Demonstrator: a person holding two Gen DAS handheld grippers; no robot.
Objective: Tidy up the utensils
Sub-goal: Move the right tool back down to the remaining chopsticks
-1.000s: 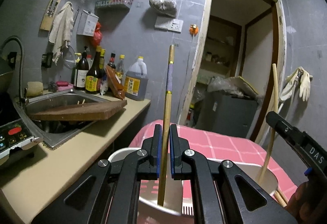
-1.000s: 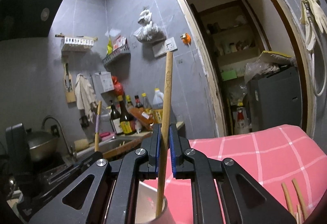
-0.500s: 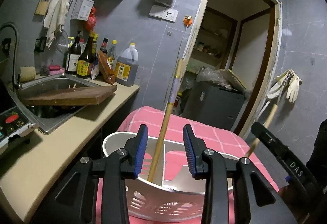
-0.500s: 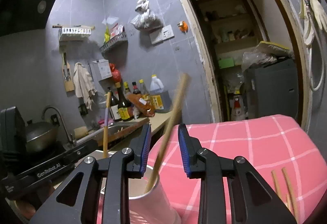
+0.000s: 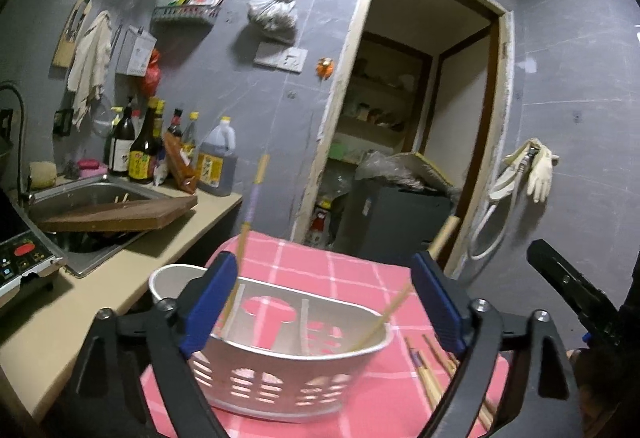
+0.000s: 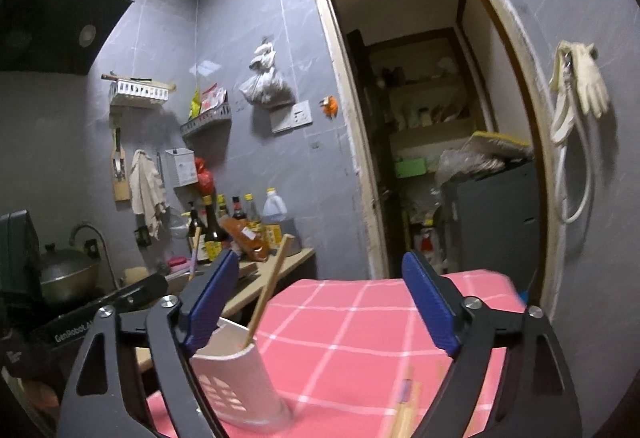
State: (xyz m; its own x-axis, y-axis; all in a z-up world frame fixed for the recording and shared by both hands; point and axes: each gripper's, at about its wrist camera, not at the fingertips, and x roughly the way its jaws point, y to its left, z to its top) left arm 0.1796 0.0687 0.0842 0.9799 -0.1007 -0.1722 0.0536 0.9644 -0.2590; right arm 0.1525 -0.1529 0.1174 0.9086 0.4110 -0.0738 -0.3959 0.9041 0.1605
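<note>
Left wrist: both grippers' ribbed blue pads [image 5: 208,302] opening, empty, over slotted white holder [image 5: 280,378].

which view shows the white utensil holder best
The left wrist view. There the white utensil holder faces the camera: whole rim, inner dividers, slotted front wall, and a chopstick leaning in each end. The right wrist view catches only one end of it, partly behind a gripper finger, with one chopstick sticking out.

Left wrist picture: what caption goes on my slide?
Open left tool over a white holder with two chopsticks leaning inside.
</note>
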